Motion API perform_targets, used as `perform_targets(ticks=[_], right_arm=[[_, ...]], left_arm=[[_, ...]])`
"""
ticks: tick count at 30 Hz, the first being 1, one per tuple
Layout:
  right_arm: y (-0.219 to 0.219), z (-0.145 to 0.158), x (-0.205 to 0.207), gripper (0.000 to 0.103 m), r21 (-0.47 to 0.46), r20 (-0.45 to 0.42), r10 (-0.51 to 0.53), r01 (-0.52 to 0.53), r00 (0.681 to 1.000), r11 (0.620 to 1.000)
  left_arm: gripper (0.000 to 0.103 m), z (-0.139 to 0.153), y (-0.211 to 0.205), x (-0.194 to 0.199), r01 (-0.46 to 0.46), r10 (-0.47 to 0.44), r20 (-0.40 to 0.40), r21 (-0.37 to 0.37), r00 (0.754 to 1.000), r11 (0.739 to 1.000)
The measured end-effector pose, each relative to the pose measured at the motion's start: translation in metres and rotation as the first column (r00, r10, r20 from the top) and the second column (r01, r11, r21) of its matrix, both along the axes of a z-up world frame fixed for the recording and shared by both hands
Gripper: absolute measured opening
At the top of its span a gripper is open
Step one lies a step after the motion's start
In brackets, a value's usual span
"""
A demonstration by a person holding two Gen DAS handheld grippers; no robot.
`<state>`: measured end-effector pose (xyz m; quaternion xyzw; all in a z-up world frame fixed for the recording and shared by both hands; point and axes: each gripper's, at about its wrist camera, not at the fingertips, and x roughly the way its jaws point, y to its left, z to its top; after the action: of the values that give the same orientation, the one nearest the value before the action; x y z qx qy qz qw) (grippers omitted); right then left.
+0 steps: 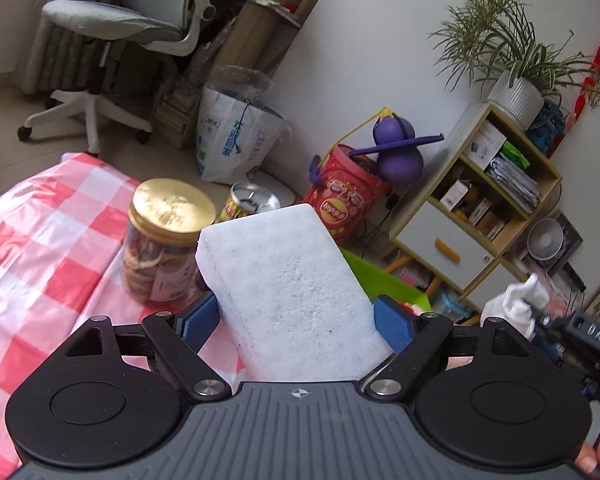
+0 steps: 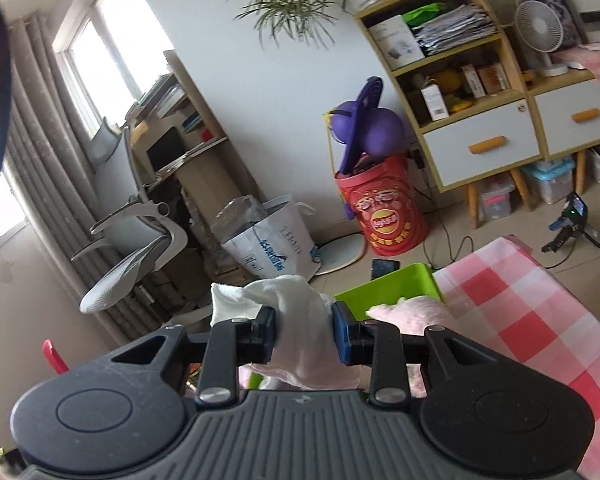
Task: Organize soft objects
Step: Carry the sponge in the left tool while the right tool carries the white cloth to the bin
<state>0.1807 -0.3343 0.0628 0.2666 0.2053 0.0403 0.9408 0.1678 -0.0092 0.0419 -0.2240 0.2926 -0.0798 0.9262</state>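
Observation:
My left gripper is shut on a white sponge block and holds it up above the pink checked tablecloth. My right gripper is shut on a crumpled white cloth; the cloth also shows in the left wrist view at the right edge. A green bin sits just beyond the right gripper with a pink soft item in it. The bin's green rim shows behind the sponge in the left wrist view.
A cookie jar with a gold lid and a can stand on the table near the sponge. On the floor are a red snack bucket, a white bag, an office chair and a shelf cabinet.

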Motion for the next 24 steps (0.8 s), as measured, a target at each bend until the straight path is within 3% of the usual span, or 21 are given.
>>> perform_targets(ticks=[7, 24], right_arm=[[-0.015, -0.007, 0.003, 0.013, 0.004, -0.030, -0.061, 0.061, 0.998, 0.998], [-0.027, -0.027, 0.031, 0.013, 0.043, -0.071, -0.124, 0.128, 0.990, 0.991]], left_arm=[[0.082, 0.006, -0.017, 0.020, 0.003, -0.002, 0.016, -0.047, 1.000, 0.999], [0.083, -0.003, -0.070, 0.073, 0.093, -0.094, -0.007, -0.071, 0.996, 0.993]])
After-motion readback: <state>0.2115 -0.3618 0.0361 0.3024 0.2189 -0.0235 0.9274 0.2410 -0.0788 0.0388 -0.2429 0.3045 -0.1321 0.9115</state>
